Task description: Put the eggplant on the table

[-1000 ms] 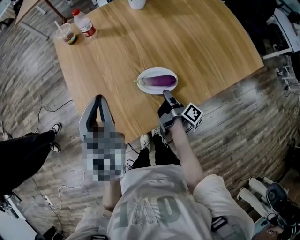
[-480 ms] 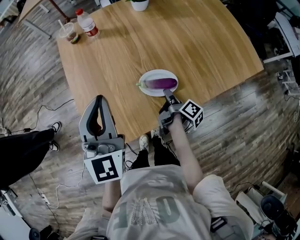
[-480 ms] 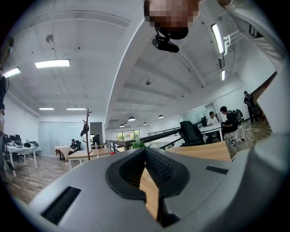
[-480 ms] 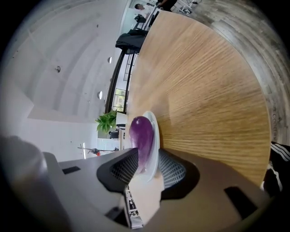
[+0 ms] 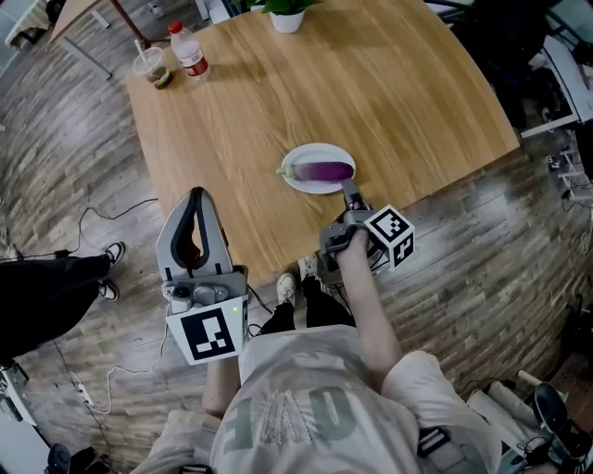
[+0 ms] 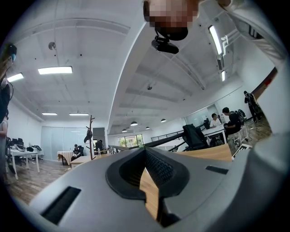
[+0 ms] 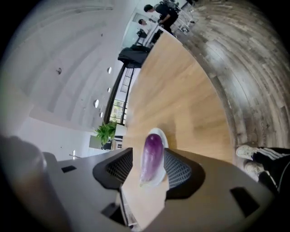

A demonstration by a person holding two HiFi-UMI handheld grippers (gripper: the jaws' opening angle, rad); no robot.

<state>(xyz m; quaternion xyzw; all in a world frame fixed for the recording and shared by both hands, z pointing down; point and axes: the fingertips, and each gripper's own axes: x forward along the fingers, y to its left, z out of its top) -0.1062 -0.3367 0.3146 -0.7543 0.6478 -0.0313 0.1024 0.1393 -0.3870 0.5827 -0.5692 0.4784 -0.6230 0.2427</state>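
Near table [image 5: 371, 83] edge, eggplant [image 5: 326, 170] before right hand-held gripper [image 5: 349, 190], jaws opening, empty; left hand-held gripper [image 5: 195, 194] closed, empty.

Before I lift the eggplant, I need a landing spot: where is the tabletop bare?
Wide bare table lies right of the plate and beyond it up to the potted plant. The far left corner, with bottle and cup, is crowded.

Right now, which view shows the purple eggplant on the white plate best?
Head view: the purple eggplant lies whole across the white plate. The right gripper view shows it foreshortened between the right gripper's opening jaws, untouched. Left gripper view misses it.
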